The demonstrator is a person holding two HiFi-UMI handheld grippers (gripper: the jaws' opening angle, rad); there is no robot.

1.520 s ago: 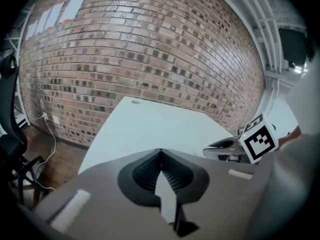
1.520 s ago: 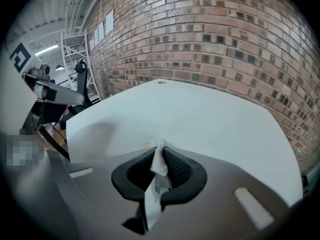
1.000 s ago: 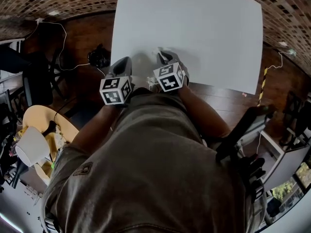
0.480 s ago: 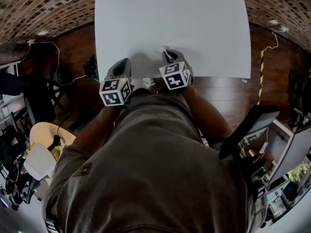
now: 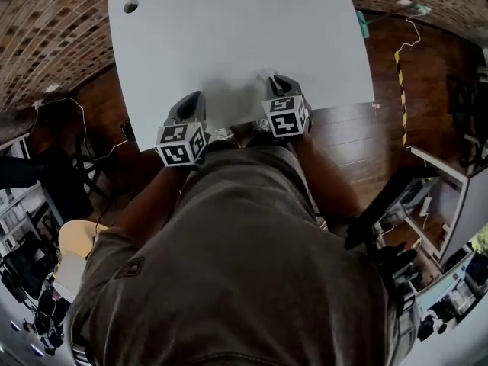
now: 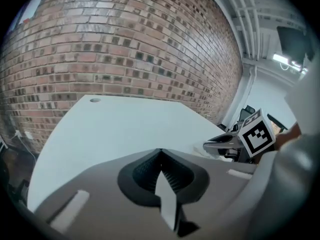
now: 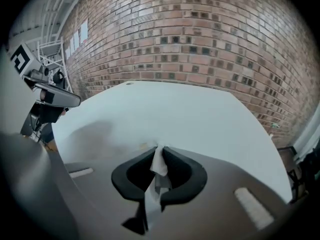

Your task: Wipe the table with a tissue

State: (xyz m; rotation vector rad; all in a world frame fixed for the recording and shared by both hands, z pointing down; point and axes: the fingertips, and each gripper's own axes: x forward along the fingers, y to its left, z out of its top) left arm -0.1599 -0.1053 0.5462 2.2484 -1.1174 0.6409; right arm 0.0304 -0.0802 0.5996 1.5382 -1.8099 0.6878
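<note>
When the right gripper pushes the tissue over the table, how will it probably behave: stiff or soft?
Probably floppy: the tissue is crumpled where the right gripper pinches it. It looks thin, so likely very light, and it may bunch or tear if dragged hard on the table.

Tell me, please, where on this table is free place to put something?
The white table is bare from the round hole at its far left corner across to the right edge. Only the near edge is crowded: there are the left gripper and the right gripper pinching a tissue.
</note>
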